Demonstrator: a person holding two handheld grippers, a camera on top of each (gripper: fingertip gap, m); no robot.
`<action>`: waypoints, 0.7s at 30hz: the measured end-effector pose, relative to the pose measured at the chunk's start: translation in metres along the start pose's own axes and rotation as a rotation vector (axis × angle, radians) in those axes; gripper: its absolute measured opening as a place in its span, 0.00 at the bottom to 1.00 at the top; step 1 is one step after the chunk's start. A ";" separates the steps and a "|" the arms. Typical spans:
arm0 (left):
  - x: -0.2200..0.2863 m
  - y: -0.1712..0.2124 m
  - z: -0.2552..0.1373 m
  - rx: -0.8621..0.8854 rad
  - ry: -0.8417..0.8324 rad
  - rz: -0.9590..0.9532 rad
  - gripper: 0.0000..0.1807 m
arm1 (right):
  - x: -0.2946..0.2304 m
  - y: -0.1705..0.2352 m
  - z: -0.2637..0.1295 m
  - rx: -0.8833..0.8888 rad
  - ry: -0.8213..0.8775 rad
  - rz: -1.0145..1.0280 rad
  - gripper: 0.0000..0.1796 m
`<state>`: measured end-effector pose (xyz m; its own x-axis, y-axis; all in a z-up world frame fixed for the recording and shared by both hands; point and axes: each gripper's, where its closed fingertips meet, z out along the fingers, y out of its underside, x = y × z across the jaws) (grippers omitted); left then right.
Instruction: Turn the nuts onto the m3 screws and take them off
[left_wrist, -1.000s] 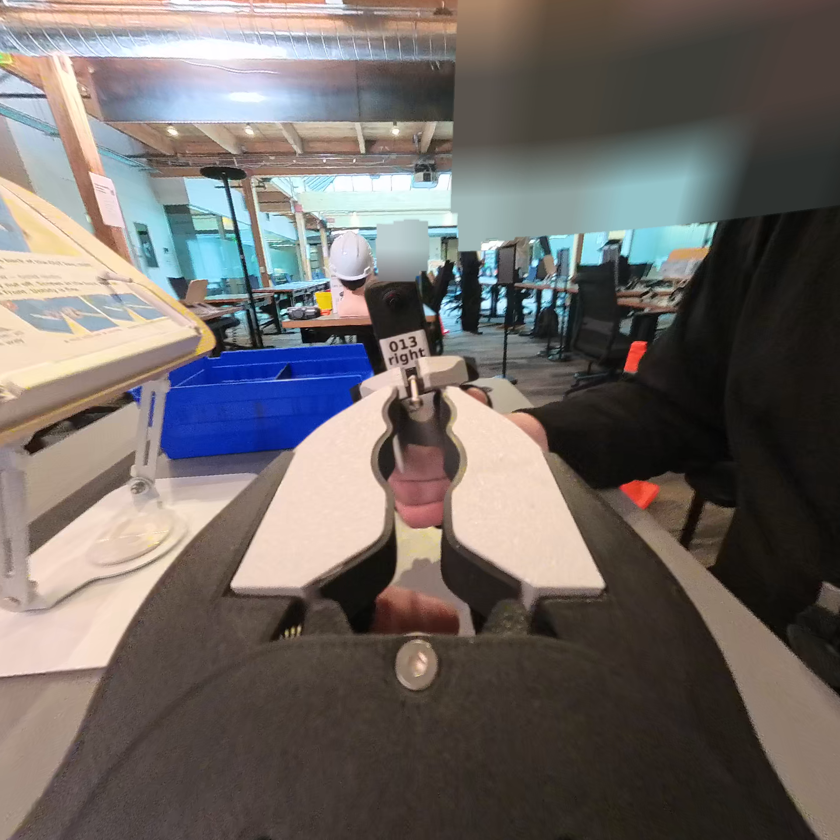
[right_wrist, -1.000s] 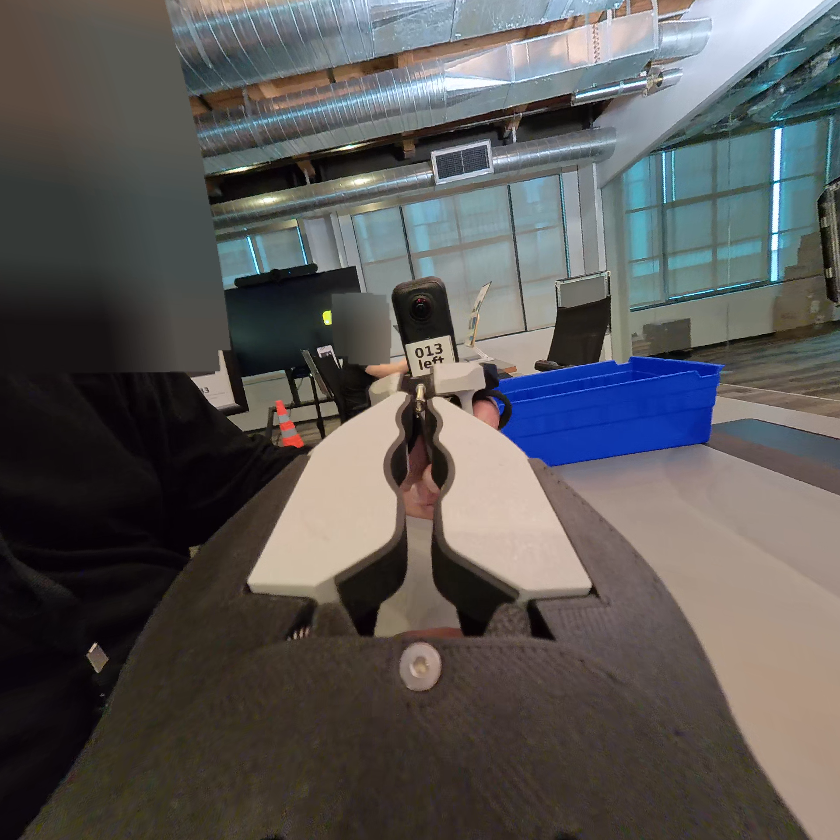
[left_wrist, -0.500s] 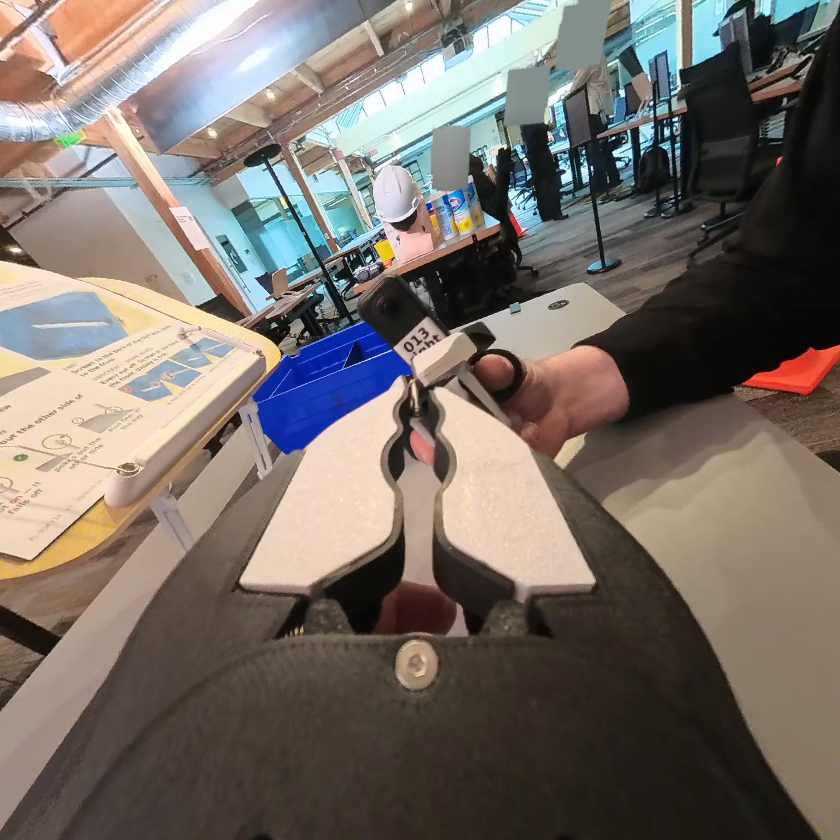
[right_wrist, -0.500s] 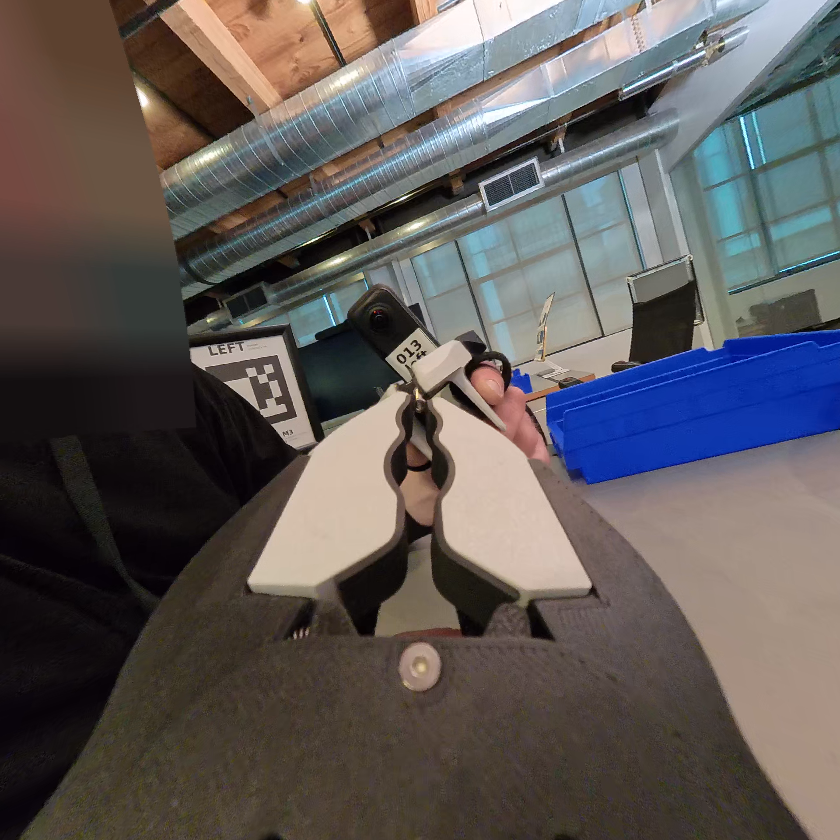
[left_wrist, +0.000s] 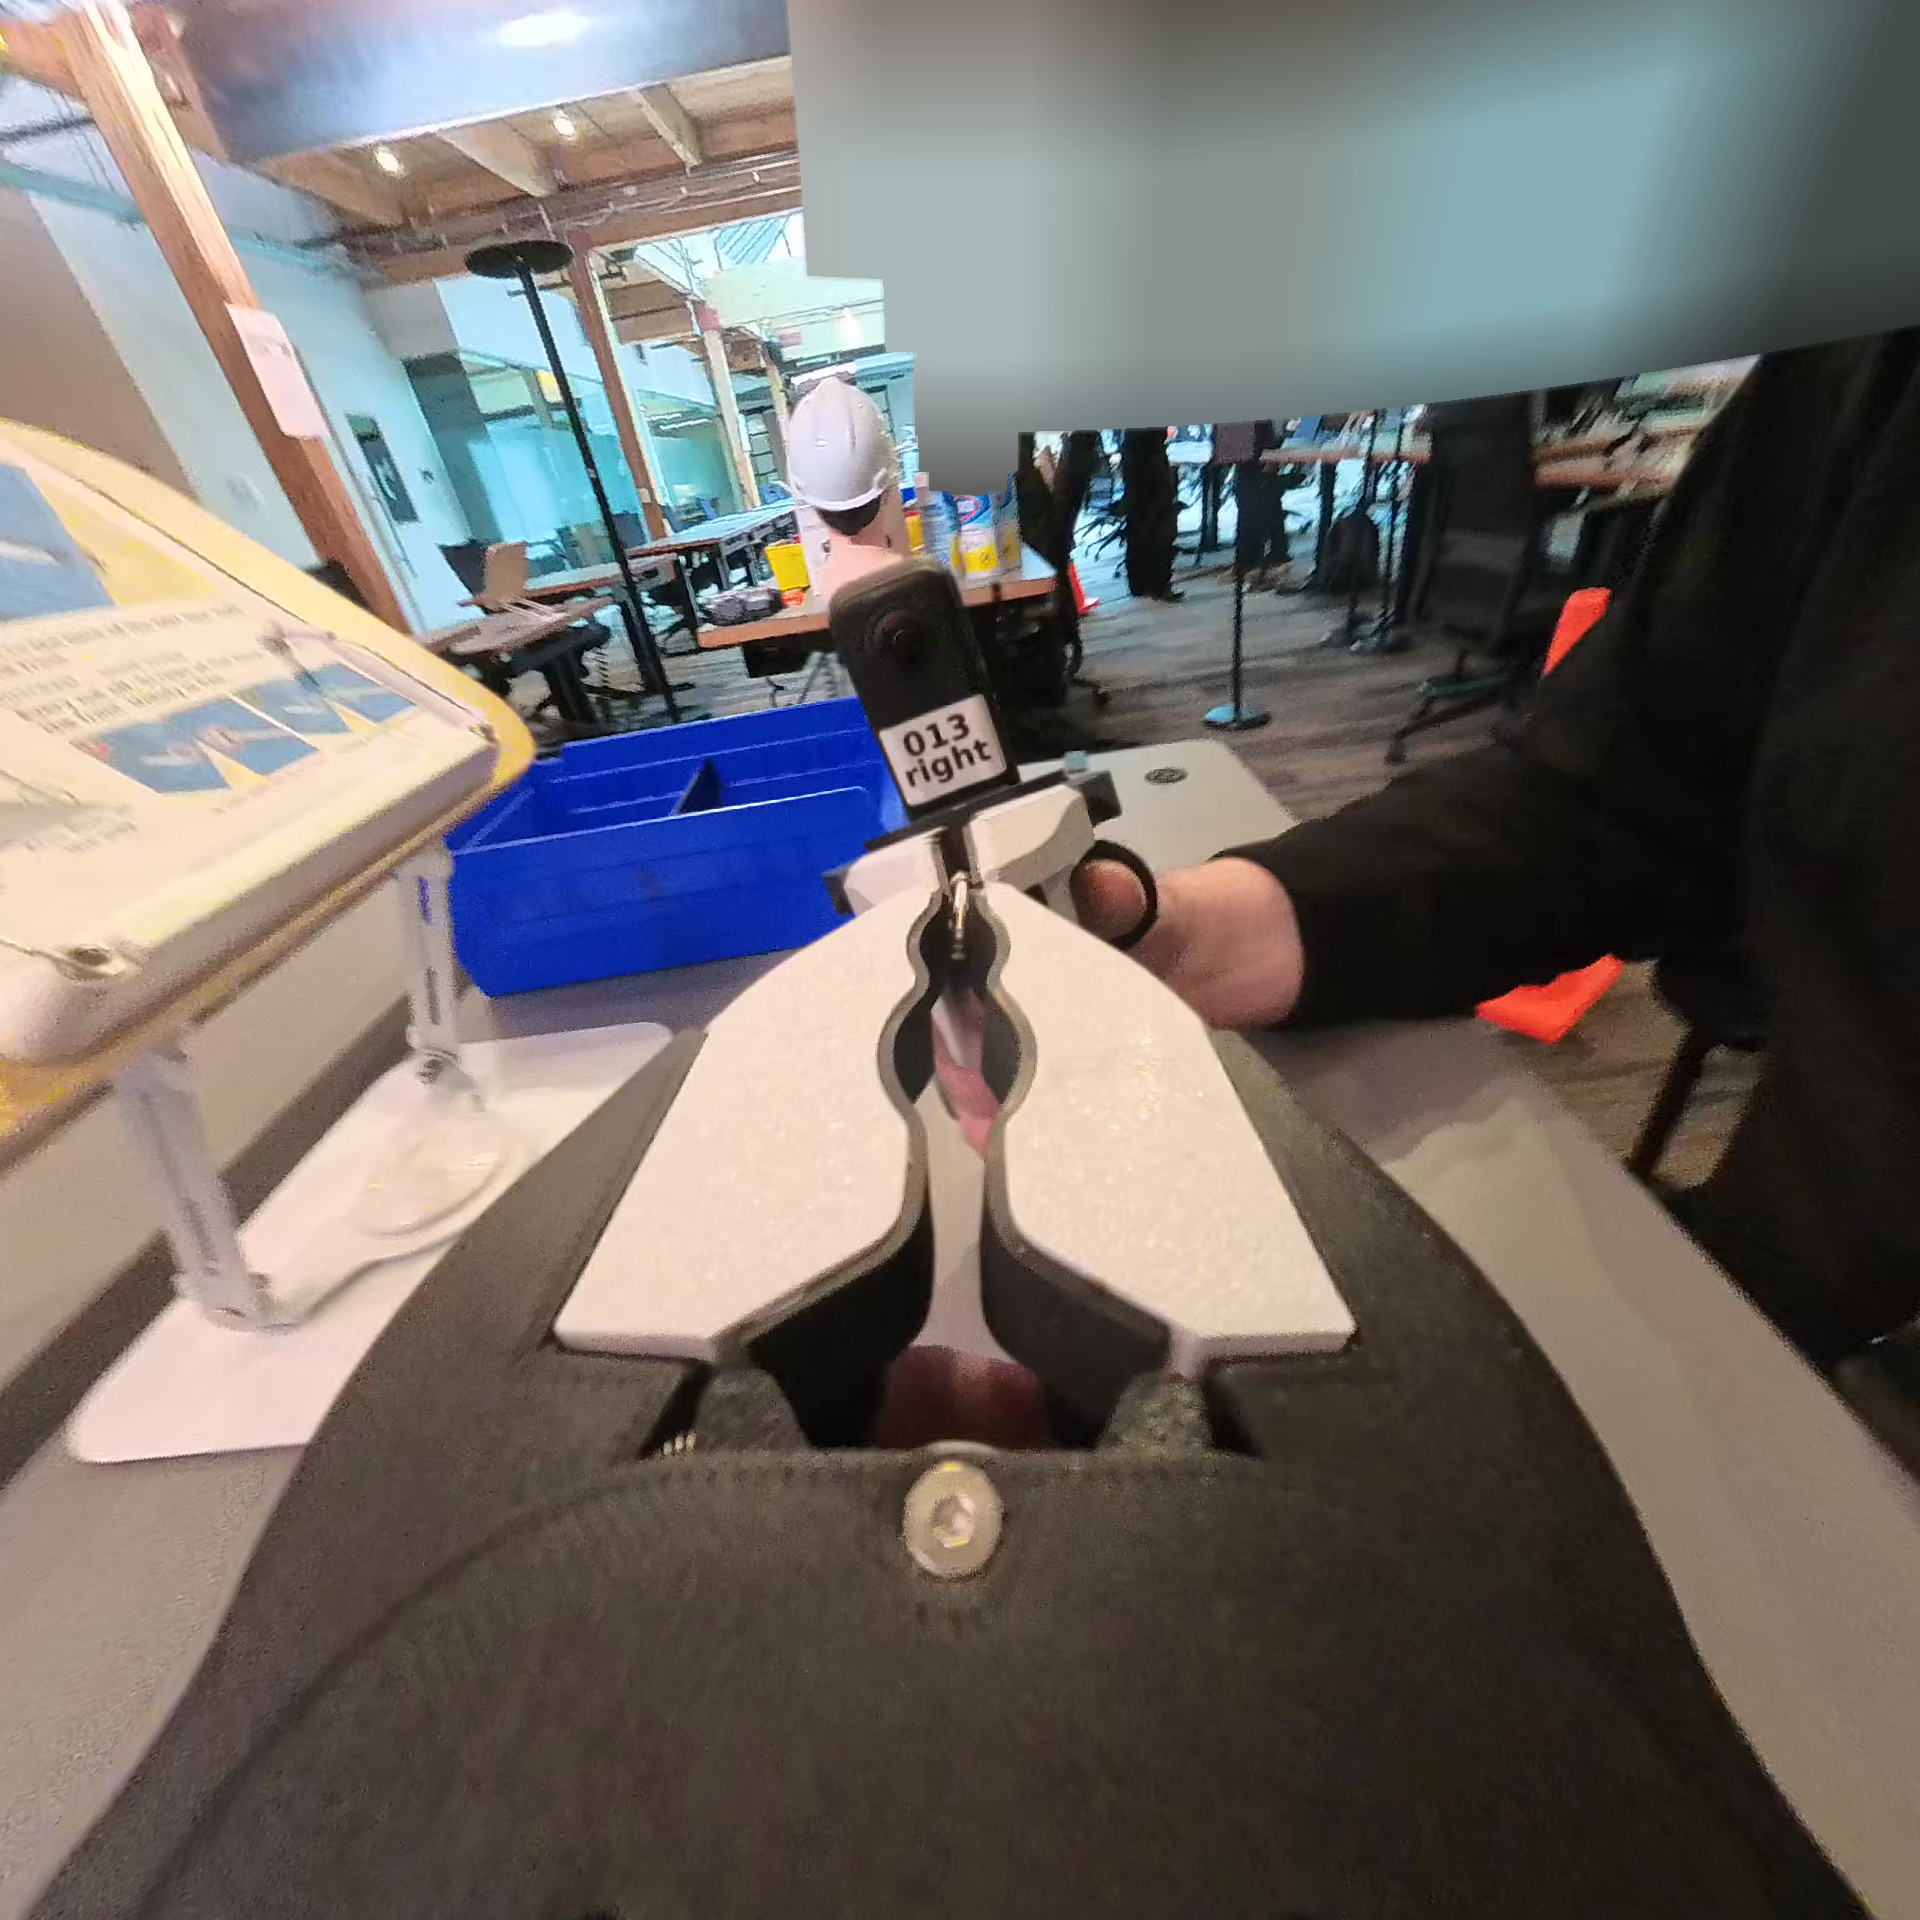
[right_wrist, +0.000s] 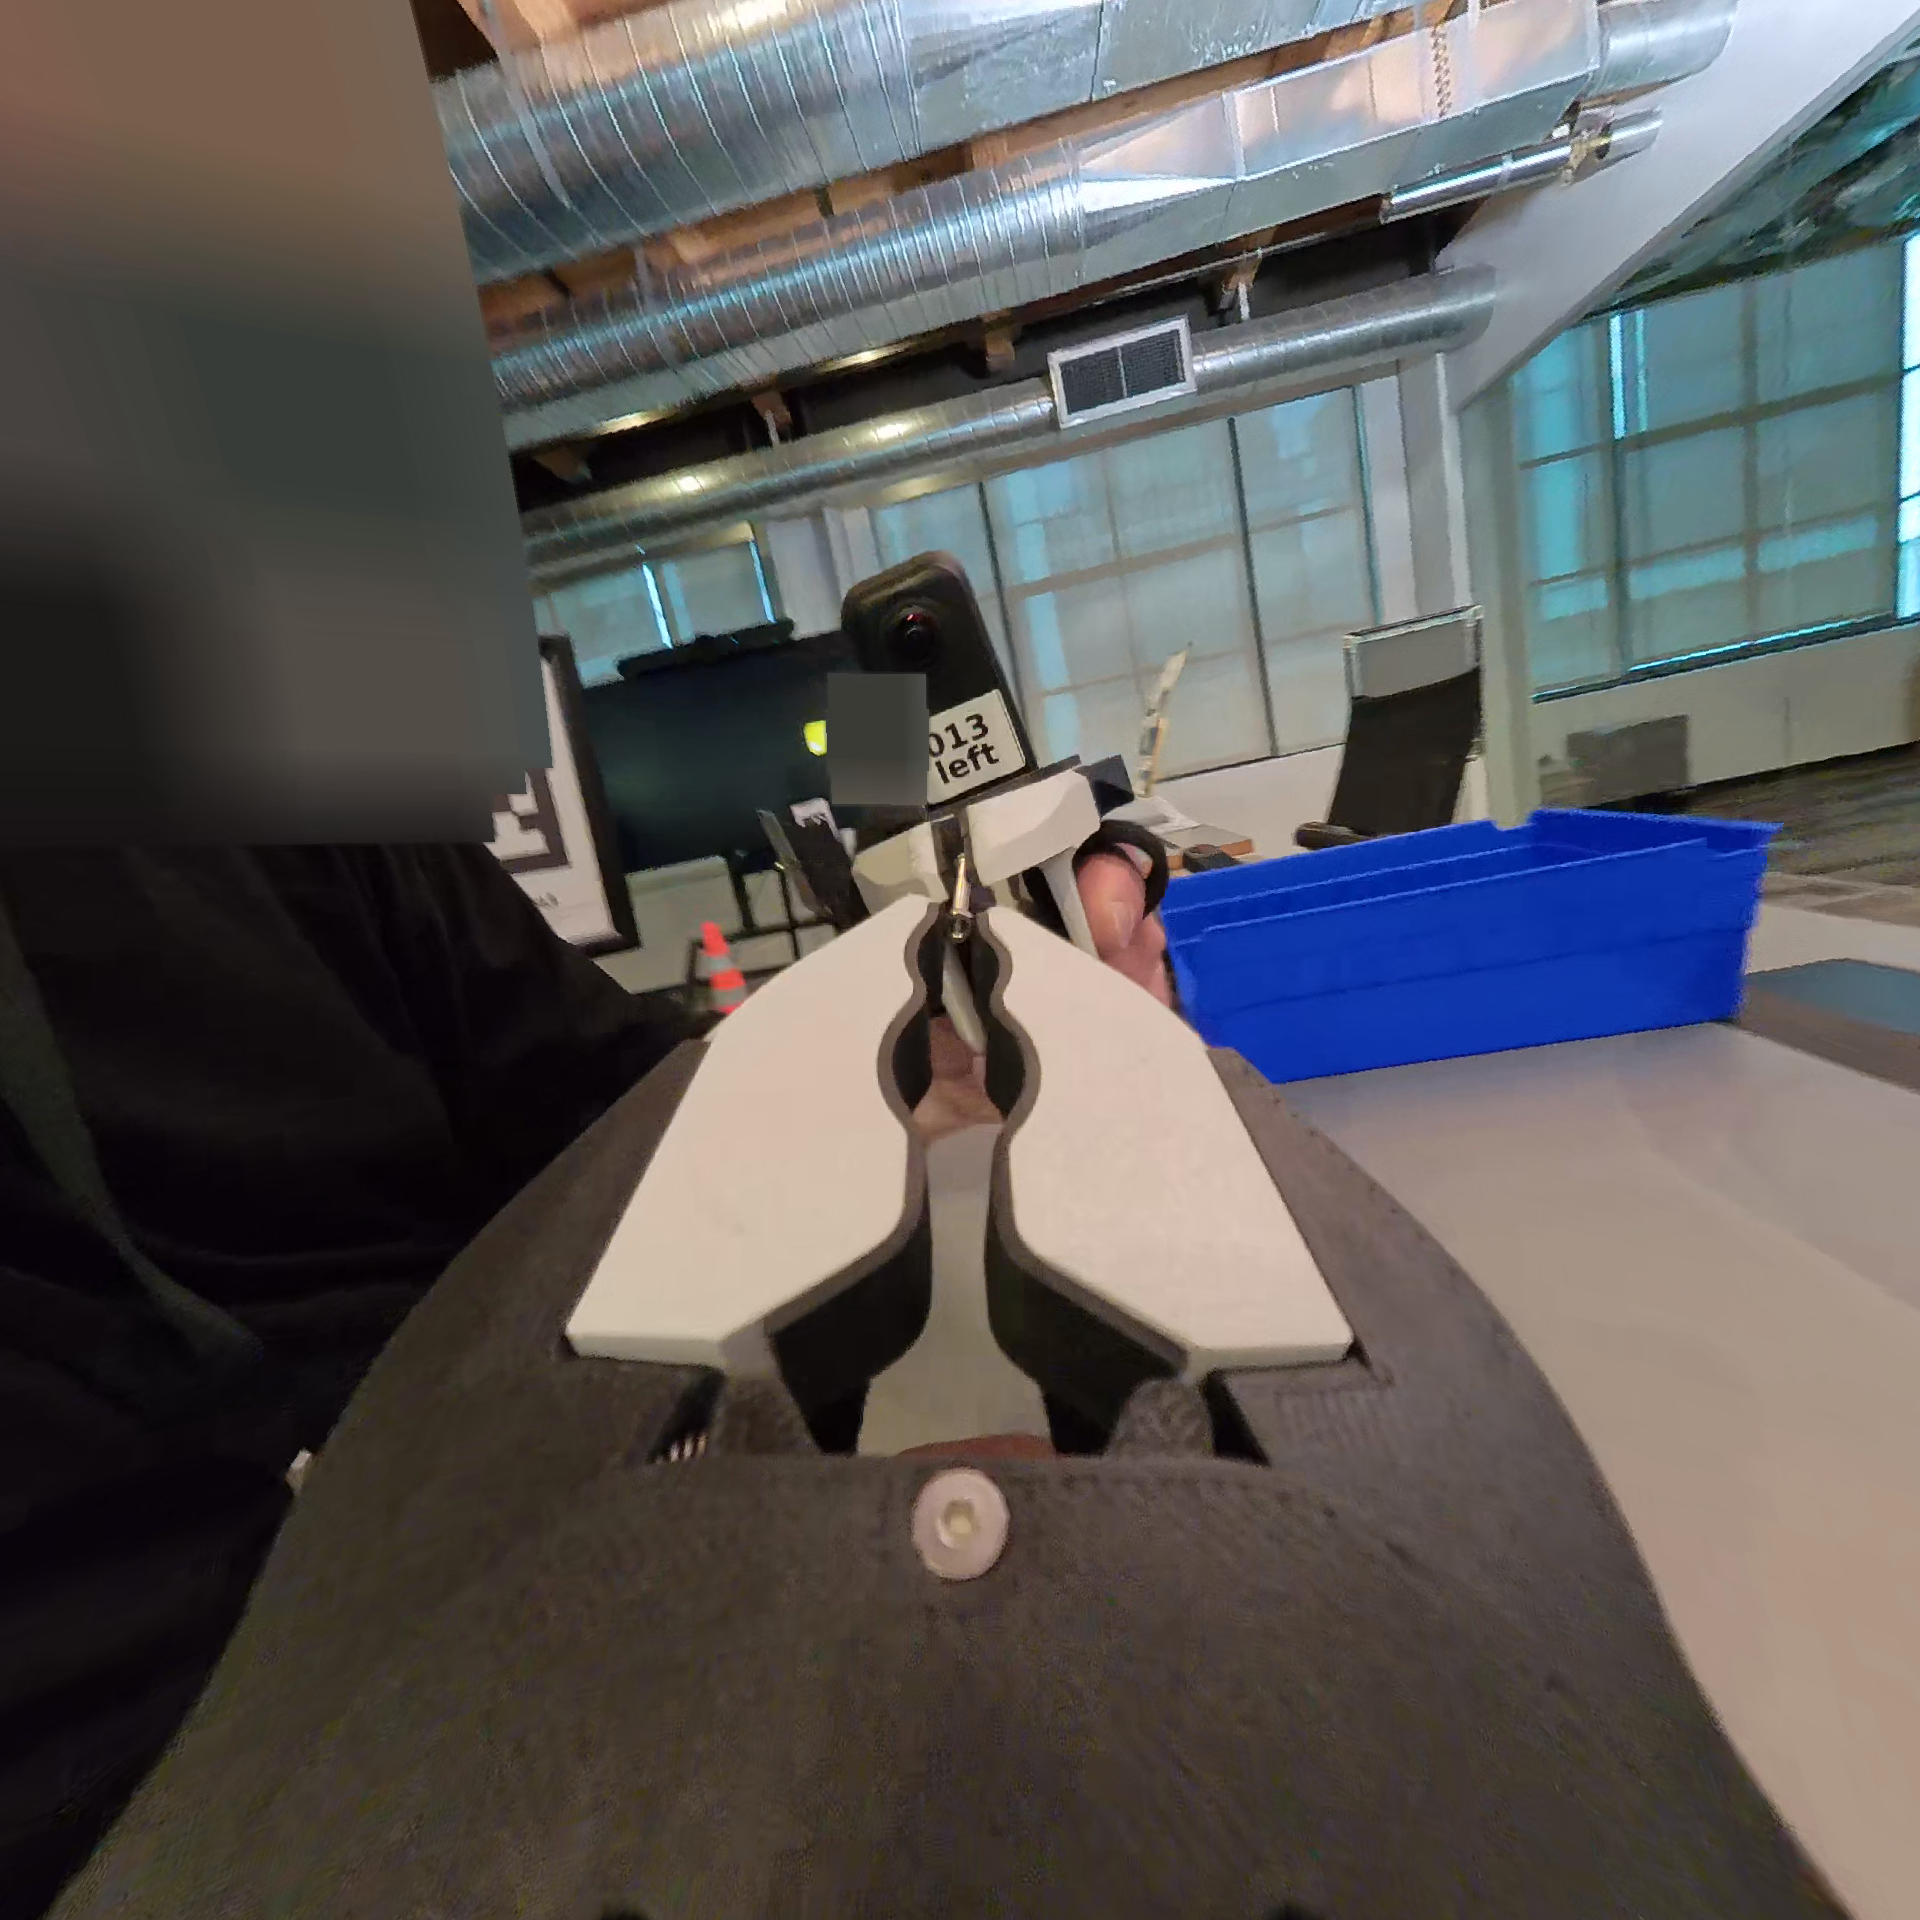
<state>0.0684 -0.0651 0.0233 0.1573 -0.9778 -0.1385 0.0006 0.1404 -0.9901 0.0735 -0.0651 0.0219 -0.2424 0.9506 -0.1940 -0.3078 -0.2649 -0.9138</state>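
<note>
My two grippers meet tip to tip above the grey table (left_wrist: 1579, 1309). My left gripper (left_wrist: 958, 920) is shut, and a small silver M3 screw (left_wrist: 962, 902) sticks out of its tips toward the right gripper (left_wrist: 951, 857) facing it. In the right wrist view my right gripper (right_wrist: 954, 932) is shut on a small nut (right_wrist: 953, 927) at its tips. The screw (right_wrist: 962, 888) runs from there up into the tips of the left gripper (right_wrist: 951, 844). A hand holds each gripper's handle.
A blue bin (left_wrist: 665, 883) stands on the table behind the grippers and also shows in the right wrist view (right_wrist: 1455, 935). An instruction board on a stand (left_wrist: 208, 727) is at the left. The person's black sleeve (left_wrist: 1558, 852) reaches in from the right. Both grippers' tips are close together, under 4 cm apart.
Both grippers rolled and tilted half a second ago and have swung back near their first pose. They stayed shut and tip to tip on the screw and nut.
</note>
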 end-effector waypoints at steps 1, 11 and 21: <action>0.000 -0.001 0.000 0.020 0.013 -0.047 0.02 | 0.000 0.001 0.000 -0.021 0.018 -0.044 0.02; 0.016 0.009 -0.005 0.118 0.200 -0.534 0.02 | -0.012 0.015 0.000 -0.368 0.147 -0.672 0.02; 0.018 0.011 -0.006 0.200 0.237 -0.599 0.02 | -0.012 0.016 0.000 -0.468 0.152 -0.860 0.02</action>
<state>0.0658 -0.0822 0.0096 -0.1483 -0.9003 0.4091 0.2064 -0.4328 -0.8776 0.0715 -0.0807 0.0092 0.0237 0.8088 0.5876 0.0788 0.5844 -0.8076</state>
